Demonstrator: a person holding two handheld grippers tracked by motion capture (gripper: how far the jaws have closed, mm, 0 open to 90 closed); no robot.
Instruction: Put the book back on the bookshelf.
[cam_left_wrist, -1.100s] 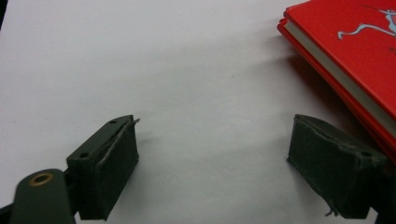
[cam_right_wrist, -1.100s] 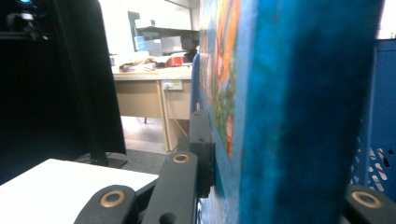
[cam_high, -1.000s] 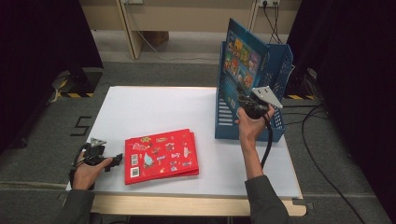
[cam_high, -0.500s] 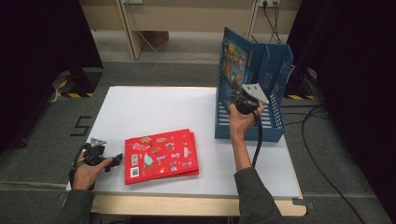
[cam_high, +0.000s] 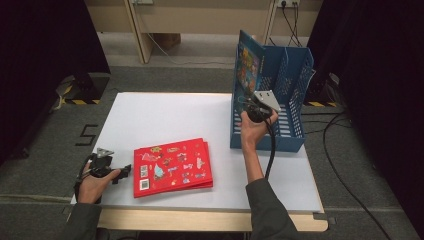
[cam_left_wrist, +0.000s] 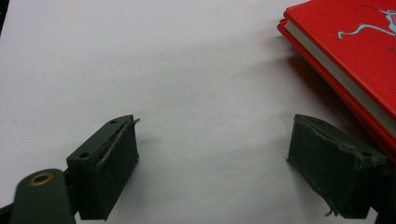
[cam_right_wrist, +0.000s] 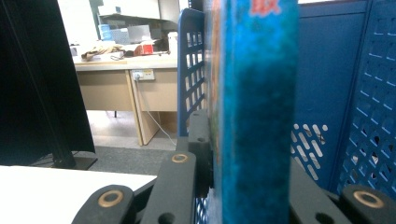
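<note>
A blue picture book (cam_high: 247, 65) stands upright at the left wall of the blue file rack (cam_high: 295, 135). My right gripper (cam_high: 251, 104) is shut on its near edge. In the right gripper view the book's spine (cam_right_wrist: 257, 116) sits between the jaws of the right gripper (cam_right_wrist: 247, 163), with the rack's wall (cam_right_wrist: 327, 93) behind it. A red book (cam_high: 172, 167) with stickers on its cover lies flat near the table's front. A second red edge shows under the red book (cam_left_wrist: 355, 60). My left gripper (cam_high: 122, 172) rests open on the white table, just left of it. Nothing lies between the jaws of the left gripper (cam_left_wrist: 215, 172).
The white table (cam_high: 165, 115) has bare room at its back and left. The rack stands at the right rear, with its other slots showing nothing inside. A black cable (cam_high: 272, 150) trails from the right gripper down along the forearm. A desk and dark curtains stand beyond the table.
My right gripper has moved left with the blue book, and the book now stands more upright at the rack's left side. The left gripper and red book have stayed put.
</note>
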